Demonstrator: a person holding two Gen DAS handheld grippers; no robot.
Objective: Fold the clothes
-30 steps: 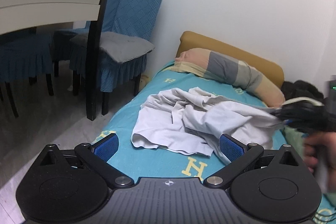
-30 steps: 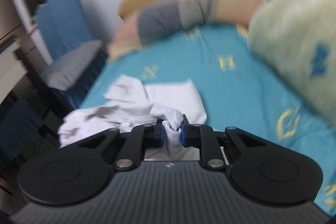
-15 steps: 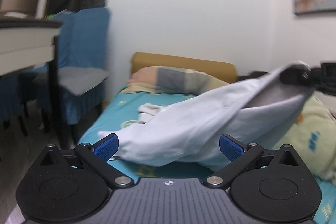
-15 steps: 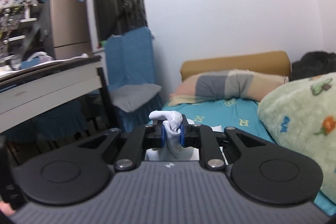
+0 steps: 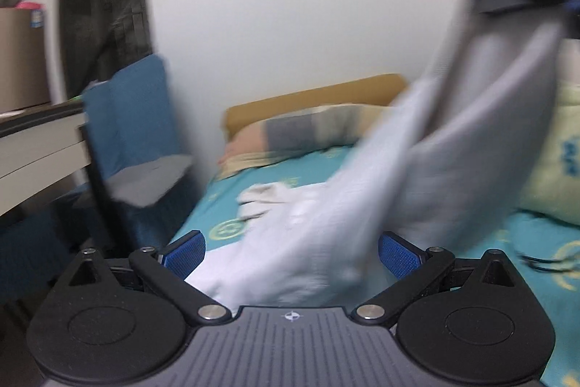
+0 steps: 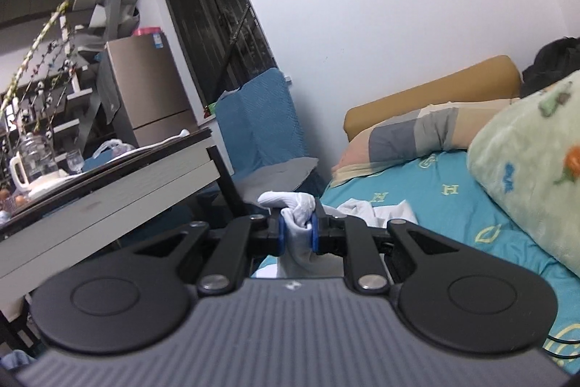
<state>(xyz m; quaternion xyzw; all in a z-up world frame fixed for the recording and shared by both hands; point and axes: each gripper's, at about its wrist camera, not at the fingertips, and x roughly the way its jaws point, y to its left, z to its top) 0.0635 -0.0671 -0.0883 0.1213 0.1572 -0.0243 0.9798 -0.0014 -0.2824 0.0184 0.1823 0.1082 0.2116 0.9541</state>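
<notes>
Folding not begun. Right gripper [image 6: 298, 234] fingers clamped a bunched edge of the pale grey-white cloth garment [image 5: 326, 234], hanging unfolded above the turquoise-sheeted bed [image 5: 536, 242]. Left gripper [image 5: 291, 254] fingers spread wide around it, not pressing.

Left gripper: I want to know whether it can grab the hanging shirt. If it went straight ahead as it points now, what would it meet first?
Most likely the white garment, which hangs between the open left gripper fingers. The frame is blurred, so depth is uncertain.
</notes>
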